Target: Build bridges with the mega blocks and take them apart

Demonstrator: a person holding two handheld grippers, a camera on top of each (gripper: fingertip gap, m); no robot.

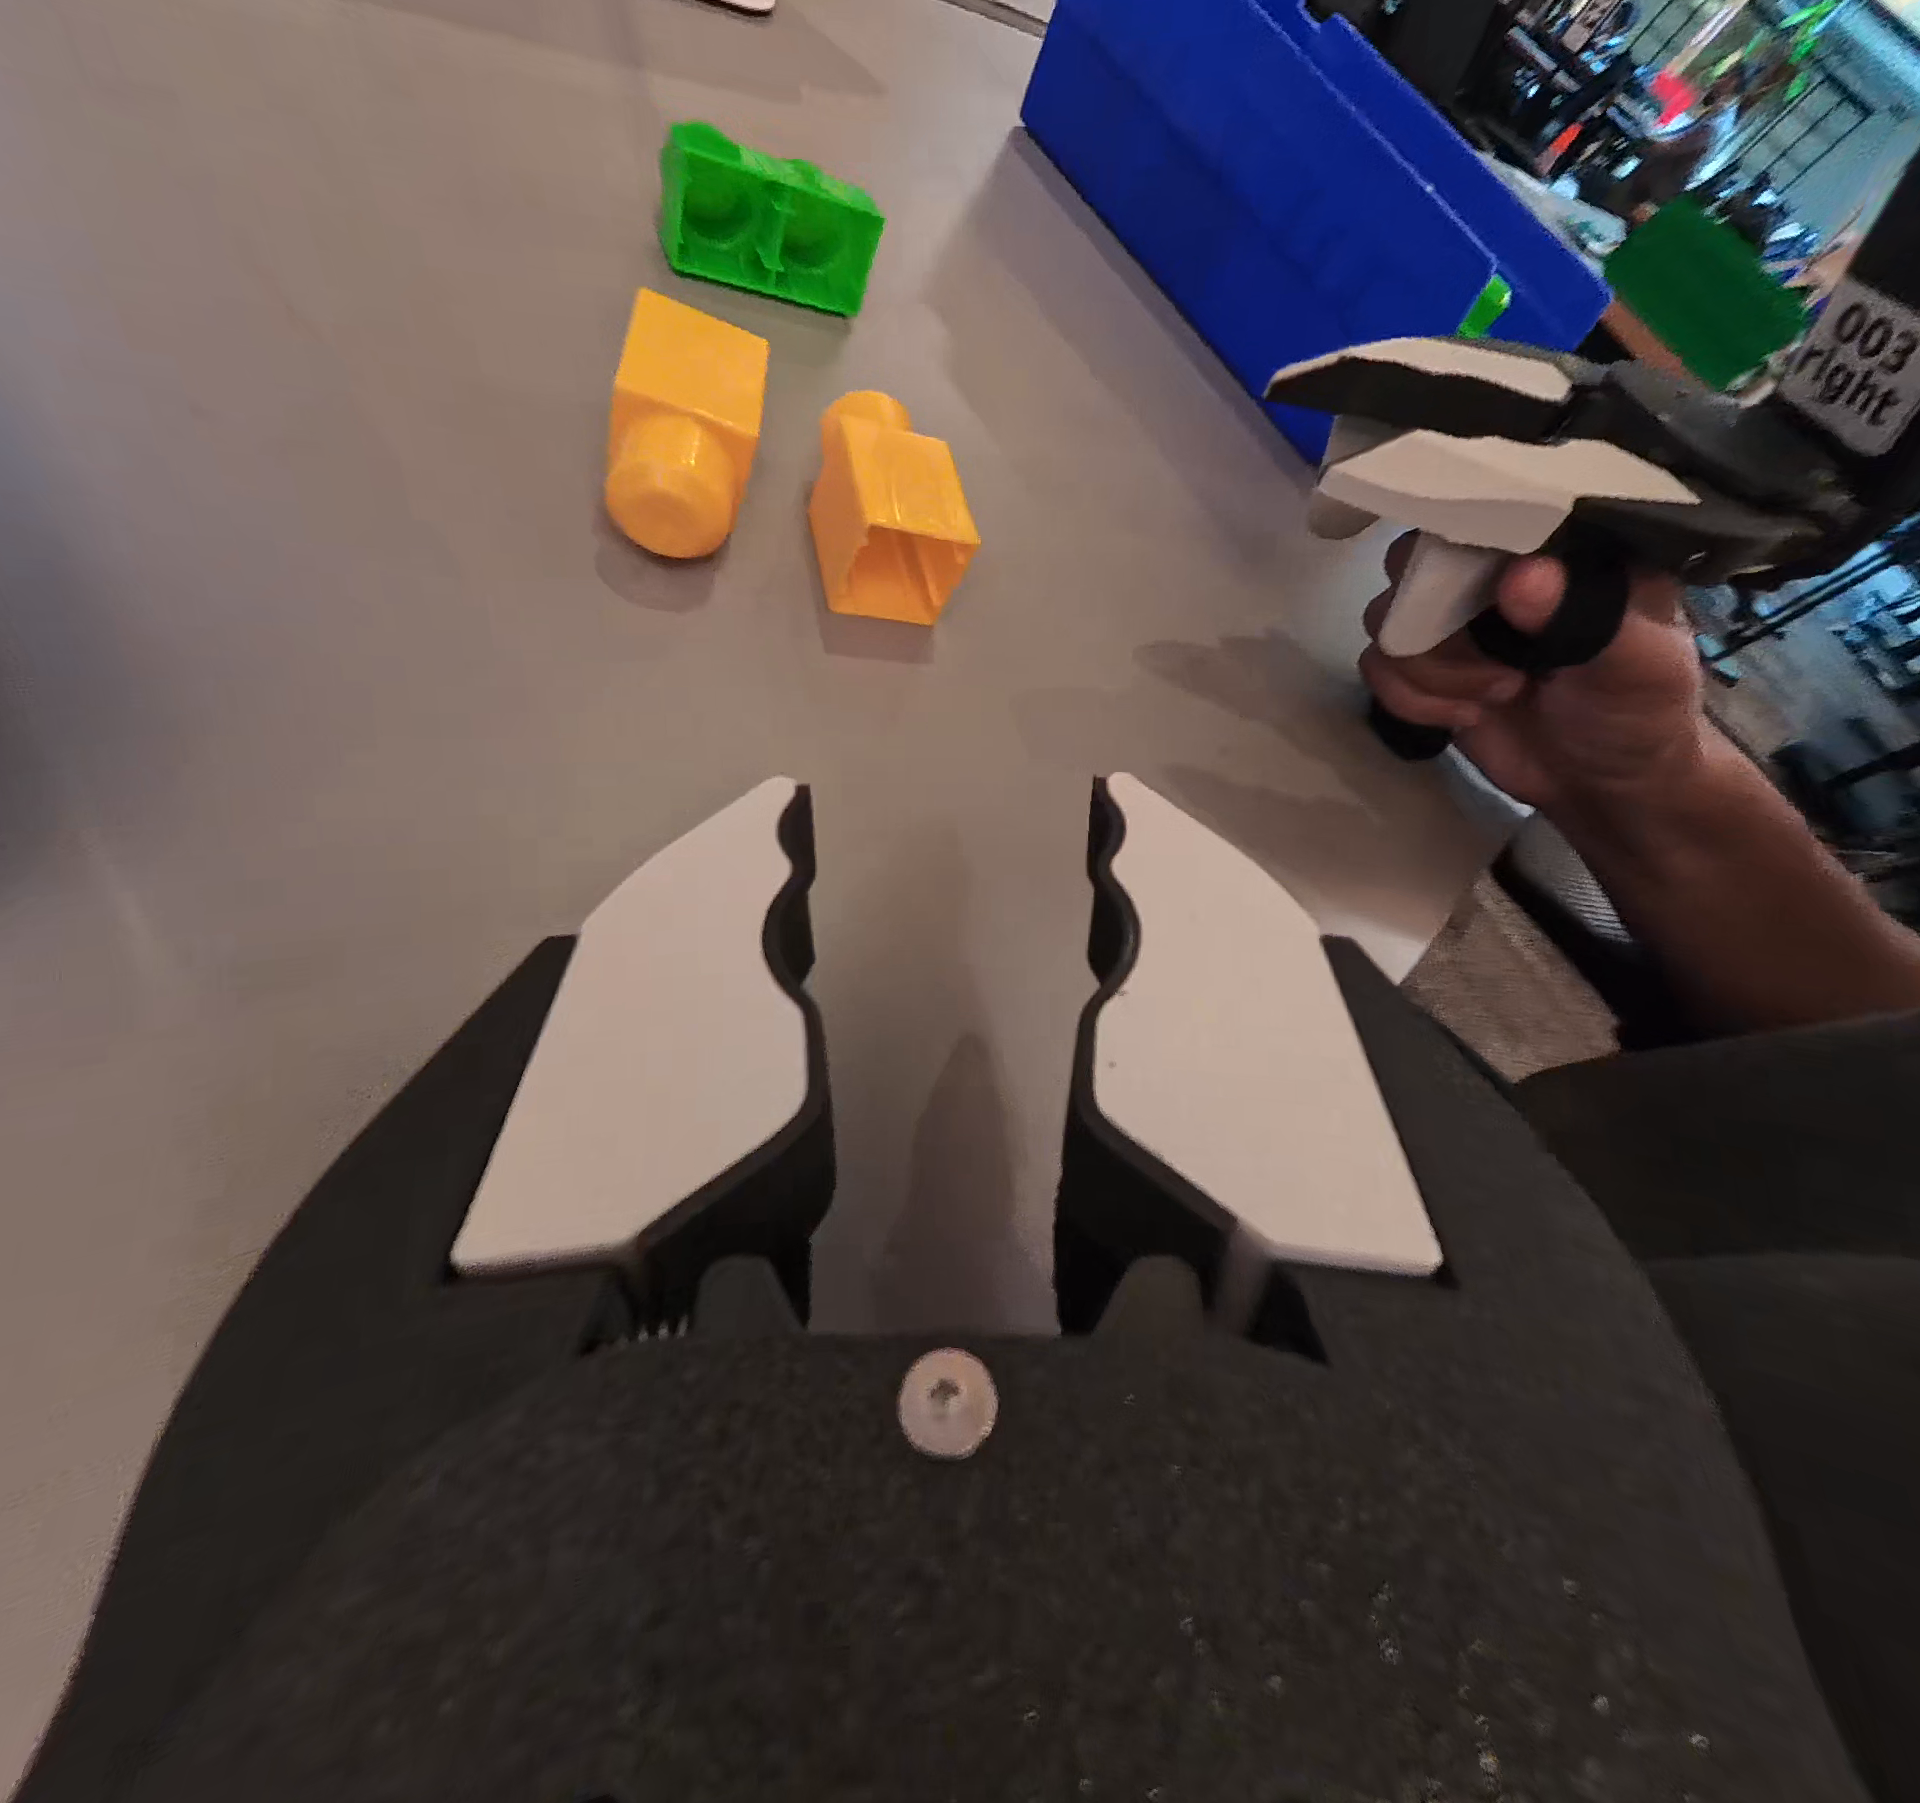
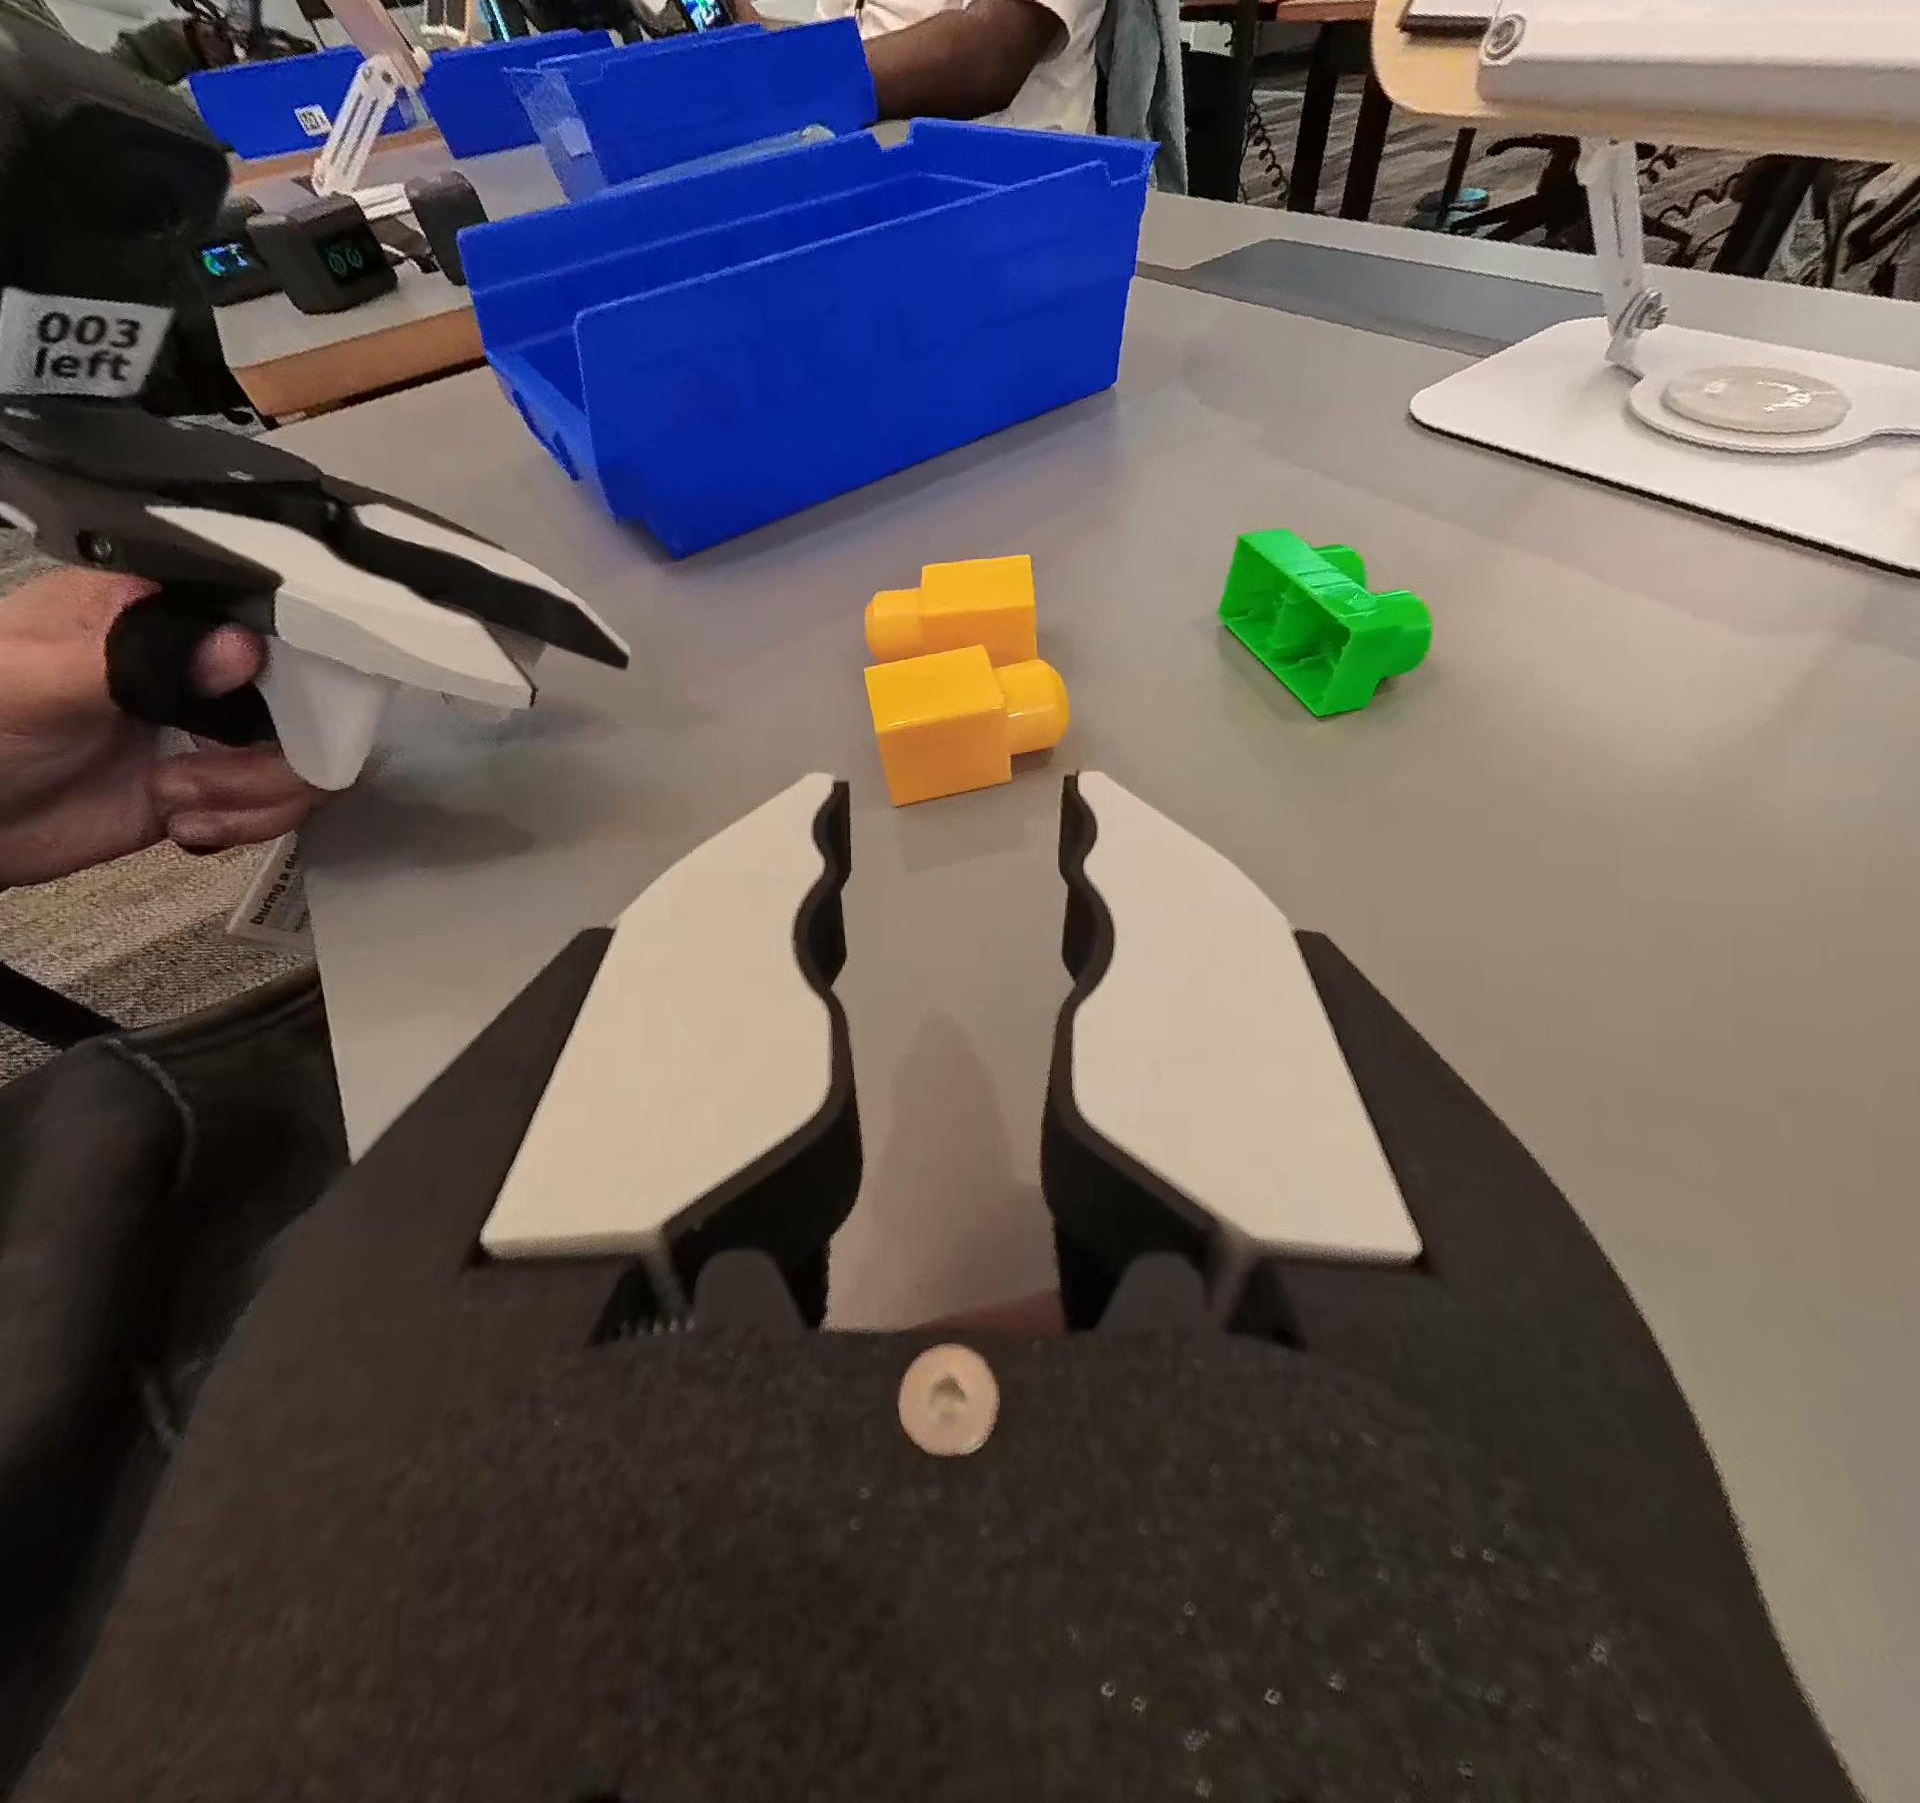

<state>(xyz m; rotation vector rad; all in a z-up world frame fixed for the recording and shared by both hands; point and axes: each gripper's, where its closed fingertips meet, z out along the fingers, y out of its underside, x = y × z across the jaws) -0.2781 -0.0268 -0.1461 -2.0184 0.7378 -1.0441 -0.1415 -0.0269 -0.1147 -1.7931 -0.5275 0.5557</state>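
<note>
Mega blocks (image 2: 961, 714) lying toppled on desk (image 2: 1558, 922); both grippers' fingers (image 1: 665, 1026) gaping, empty: risking skewed pinch, blocks skidding.

The yellow blocks (image 2: 954, 720) and green block (image 2: 1317, 623) look like glossy, smooth plastic. The grey counter (image 2: 1558, 922) is matt, and the blue bin (image 2: 831, 382) plastic.

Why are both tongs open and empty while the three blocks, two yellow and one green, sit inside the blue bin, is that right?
Not quite: the two yellow blocks and the green block lie on the grey table beside the blue bin, as the right wrist view shows. Both tongs are open and empty.
</note>
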